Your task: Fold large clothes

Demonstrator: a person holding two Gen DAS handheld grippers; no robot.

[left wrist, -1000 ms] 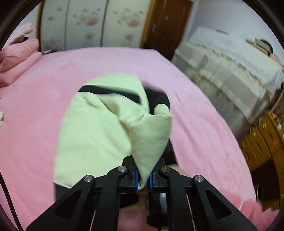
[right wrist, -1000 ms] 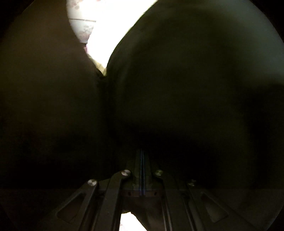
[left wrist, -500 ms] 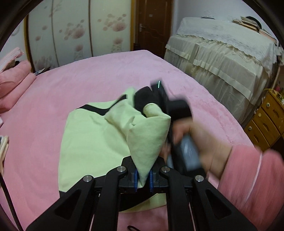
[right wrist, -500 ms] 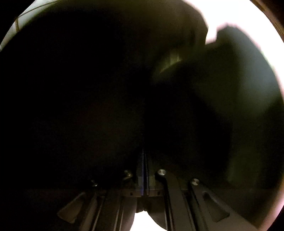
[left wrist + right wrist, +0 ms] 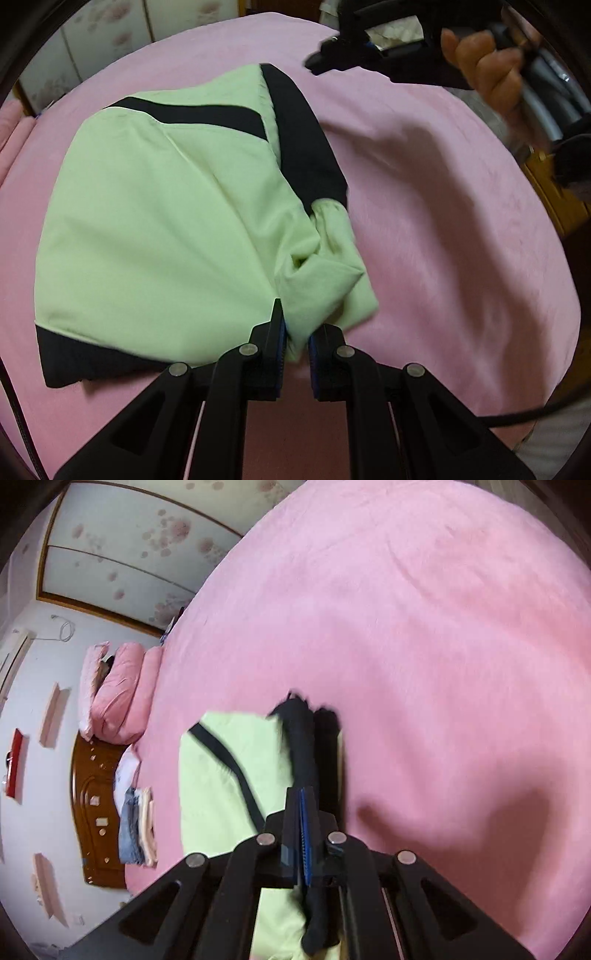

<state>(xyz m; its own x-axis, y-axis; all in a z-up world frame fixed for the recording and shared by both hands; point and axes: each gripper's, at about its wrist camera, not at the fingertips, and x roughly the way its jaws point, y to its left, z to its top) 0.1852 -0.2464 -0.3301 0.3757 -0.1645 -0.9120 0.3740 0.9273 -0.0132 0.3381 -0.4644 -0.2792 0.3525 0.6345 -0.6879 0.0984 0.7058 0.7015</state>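
Observation:
A light green garment with black bands [image 5: 159, 221] lies folded on the pink bed [image 5: 443, 221]. My left gripper [image 5: 295, 332] is shut on a bunched green corner of it at the garment's near right edge. My right gripper [image 5: 332, 62] shows in the left wrist view, held in a hand above the bed beyond the garment's far corner. In the right wrist view the garment [image 5: 214, 775] lies below, and my right gripper [image 5: 304, 794] has its jaws together with nothing between them, above the black band [image 5: 306, 746].
Pink pillows [image 5: 118, 694] and a wooden headboard [image 5: 96, 812] stand at one end of the bed, with folded clothes [image 5: 136, 823] stacked beside them. A floral wardrobe [image 5: 140, 542] is behind. A wooden cabinet [image 5: 554, 192] stands right of the bed.
The right gripper let go of the cloth that covered its camera and rose clear above the bed. The garment now lies flatter, and the left gripper lowered its held corner.

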